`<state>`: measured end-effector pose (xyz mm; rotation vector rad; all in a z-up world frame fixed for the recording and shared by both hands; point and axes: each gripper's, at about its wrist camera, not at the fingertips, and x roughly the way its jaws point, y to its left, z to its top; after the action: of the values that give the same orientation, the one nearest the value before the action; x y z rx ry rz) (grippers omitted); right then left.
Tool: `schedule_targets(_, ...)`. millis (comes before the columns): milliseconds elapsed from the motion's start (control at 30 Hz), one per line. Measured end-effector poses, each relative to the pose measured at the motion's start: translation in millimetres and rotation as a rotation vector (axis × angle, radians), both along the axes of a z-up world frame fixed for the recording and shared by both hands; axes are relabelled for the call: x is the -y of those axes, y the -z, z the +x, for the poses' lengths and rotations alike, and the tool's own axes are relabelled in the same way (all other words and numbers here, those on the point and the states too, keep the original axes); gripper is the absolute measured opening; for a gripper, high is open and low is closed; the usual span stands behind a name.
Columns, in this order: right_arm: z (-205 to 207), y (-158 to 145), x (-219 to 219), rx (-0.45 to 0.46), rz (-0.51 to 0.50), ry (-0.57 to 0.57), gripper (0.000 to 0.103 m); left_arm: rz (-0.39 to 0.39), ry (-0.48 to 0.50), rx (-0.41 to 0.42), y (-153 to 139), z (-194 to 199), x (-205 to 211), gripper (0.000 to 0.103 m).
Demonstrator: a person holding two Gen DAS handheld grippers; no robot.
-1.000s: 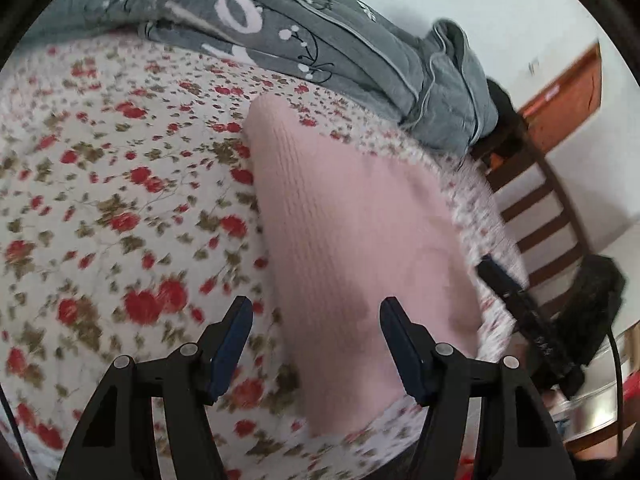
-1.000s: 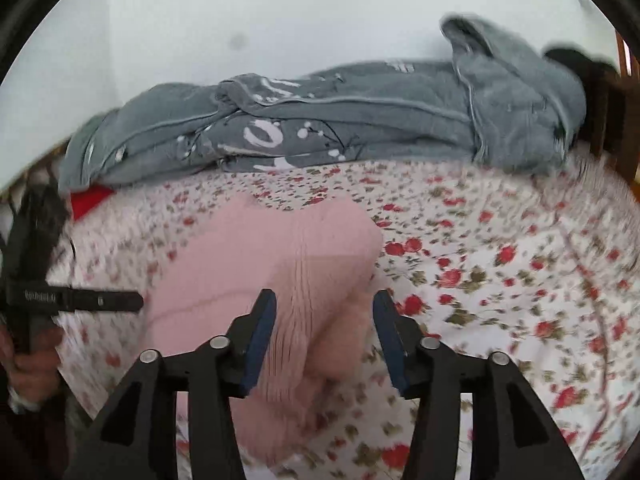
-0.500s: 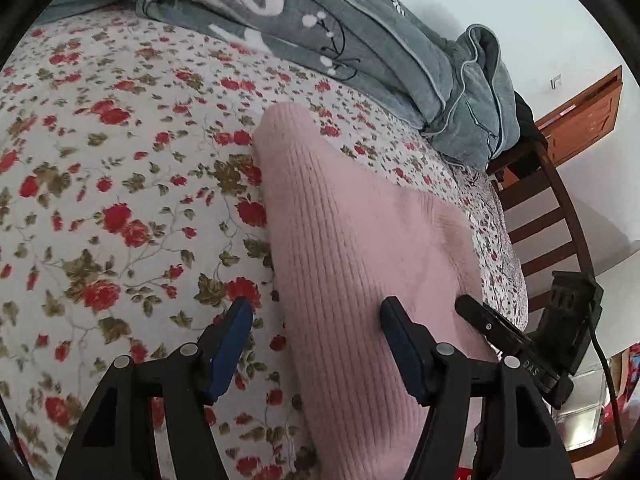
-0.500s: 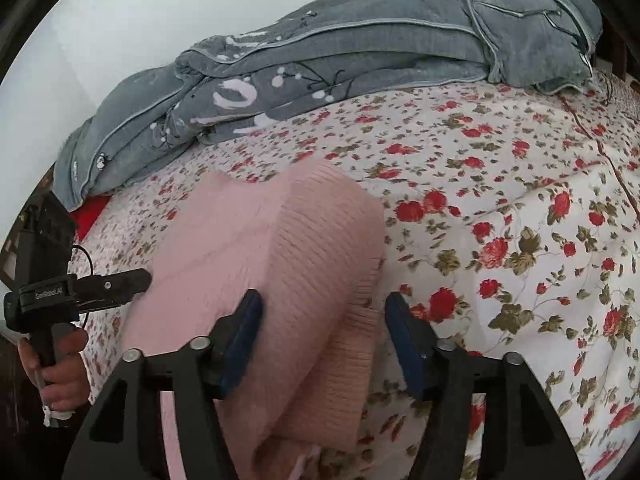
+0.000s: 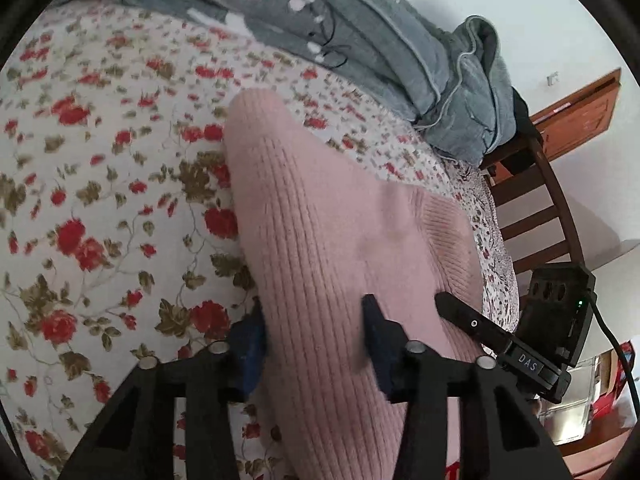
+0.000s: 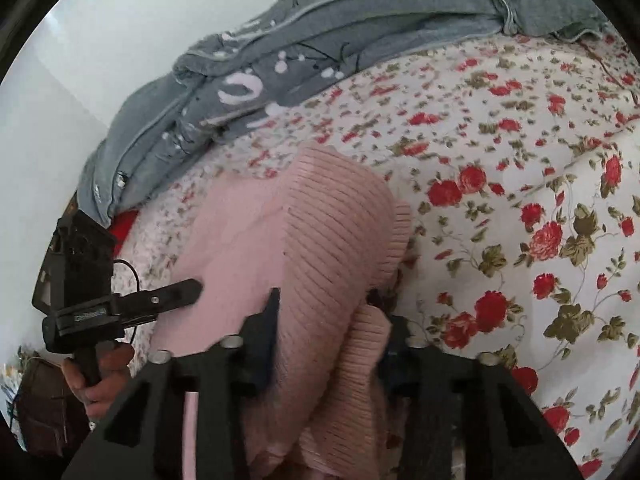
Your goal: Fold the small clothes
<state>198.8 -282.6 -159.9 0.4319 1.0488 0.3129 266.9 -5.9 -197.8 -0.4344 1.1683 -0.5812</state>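
Clearly both pairs of jaws stand part open with pink knit bulging between them. The left gripper (image 5: 312,336) straddles the near left edge of the pink sweater (image 5: 340,240); its blue-padded fingers (image 5: 250,340) sit on either side of a raised ridge of ribbed fabric, though whether they actually pinch it I cannot tell. The right gripper (image 6: 324,312) straddles the sweater's (image 6: 328,248) right side the same way, with a ribbed cuff bunched between its fingers (image 6: 272,312); again a firm grip cannot be confirmed. In the left wrist view the right gripper's finger (image 5: 472,324) lies over the sweater's far edge, and in the right wrist view the left gripper (image 6: 160,300) shows with the person's left hand (image 6: 100,376) around its handle. The sweater lies partly folded on the floral bedsheet (image 5: 100,208), near the bed's front edge. Beyond it a grey quilt (image 5: 360,40) is heaped along the white wall. A wooden chair (image 5: 536,216) stands beside the bed.
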Motion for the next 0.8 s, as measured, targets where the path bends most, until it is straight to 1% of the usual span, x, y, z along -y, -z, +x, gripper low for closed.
schedule_targets(67,-3.7,-12.4,-9.7,0.036,-0.05,0.002,0.029,-0.01,-0.005,0.009,-5.9,-0.8,-3.4,0.037)
schedule_targets(167,-7.5,-32.6,-23.9,0.095,-0.083,-0.01,0.026,-0.026,-0.016,0.027,-17.1,0.7,-12.2,0.036)
schedule_targets(267,-0.9,-45.6,-35.6,0.114,-0.027,-0.021,0.026,-0.021,-0.048,0.06,-32.6,4.1,-31.6,0.036)
schedule_targets(367,11.7,-49.4,-54.3,0.123,0.003,-0.036,0.026,-0.016,-0.072,0.08,-49.4,13.4,-55.0,0.036)
schedule_targets(467,29.9,-45.9,-77.3,0.108,0.061,-0.055,0.026,0.045,-0.098,0.104,-65.3,26.8,-77.2,0.036)
schedule_targets(533,41.4,-41.4,-90.4,0.1,0.086,-0.07,0.026,0.076,-0.109,0.114,-68.7,35.8,-87.9,0.036)
schedule_targets(600,49.6,-35.7,-101.5,0.096,0.091,-0.08,0.026,0.1,-0.116,0.109,-63.4,44.8,-96.1,0.036)
schedule_targets(700,64.5,-18.4,-114.1,0.07,0.058,-0.087,0.025,0.127,-0.122,0.069,-42.4,57.6,-97.6,0.036)
schedule_targets(733,69.4,-11.5,-116.7,0.057,0.03,-0.086,0.025,0.134,-0.126,0.054,-34.2,60.9,-98.2,0.036)
schedule_targets(800,78.5,2.9,-121.6,0.037,-0.056,-0.083,0.025,0.153,-0.141,0.034,-16.4,68.1,-93.9,0.037)
